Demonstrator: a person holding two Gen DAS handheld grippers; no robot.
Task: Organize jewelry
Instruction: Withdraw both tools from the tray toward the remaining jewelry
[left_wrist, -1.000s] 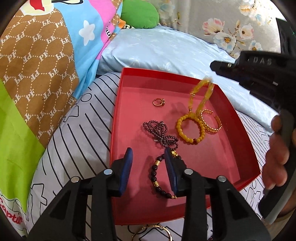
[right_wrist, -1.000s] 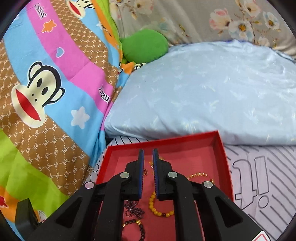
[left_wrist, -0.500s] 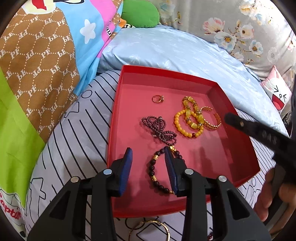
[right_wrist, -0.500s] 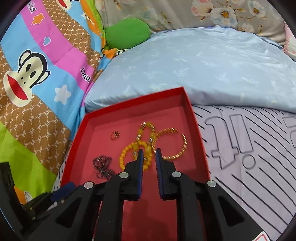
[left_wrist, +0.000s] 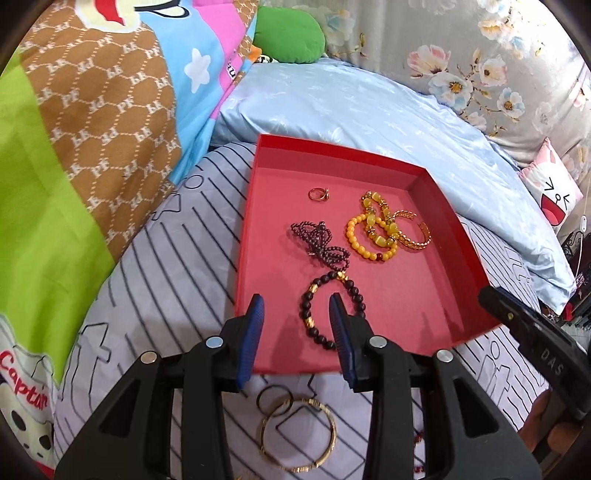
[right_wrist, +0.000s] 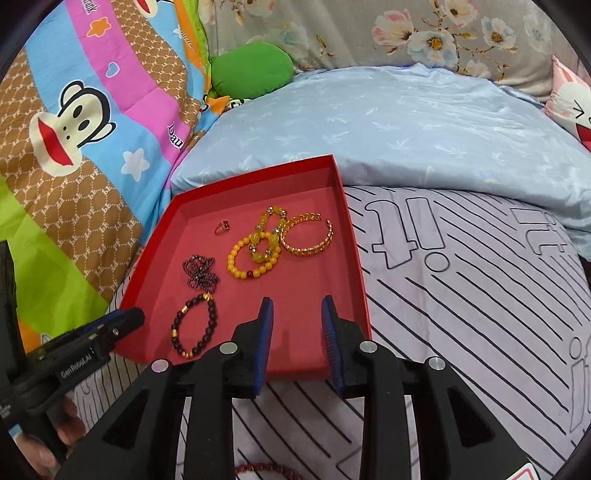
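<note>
A red tray (left_wrist: 450, 295) (right_wrist: 352, 258) lies on the striped bedsheet. In it are a gold ring (left_wrist: 318, 193) (right_wrist: 222, 226), a dark purple bead chain (left_wrist: 319, 245) (right_wrist: 199, 275), a dark bead bracelet (left_wrist: 317, 314) (right_wrist: 194, 326), yellow bead bracelets (left_wrist: 373, 232) (right_wrist: 255, 251) and a gold cuff (left_wrist: 415, 230) (right_wrist: 308, 238). My left gripper (left_wrist: 295, 332) is open and empty above the tray's near edge. My right gripper (right_wrist: 297, 338) is open and empty over the tray's near right corner. A gold bangle (left_wrist: 299, 435) and a small dark ring (left_wrist: 275, 400) lie on the sheet under the left gripper.
A light blue pillow (left_wrist: 369, 114) (right_wrist: 424, 122) lies behind the tray. A colourful cartoon blanket (left_wrist: 92, 129) (right_wrist: 74, 110) rises at the left. A green cushion (right_wrist: 251, 68) sits at the back. A dark red bead string (right_wrist: 266, 470) shows at the right wrist view's bottom edge.
The right gripper let the yellow bracelet drop into the tray, drew back toward the near right corner and opened wide. The left gripper backed off slightly, bringing the gold bangle into view.
</note>
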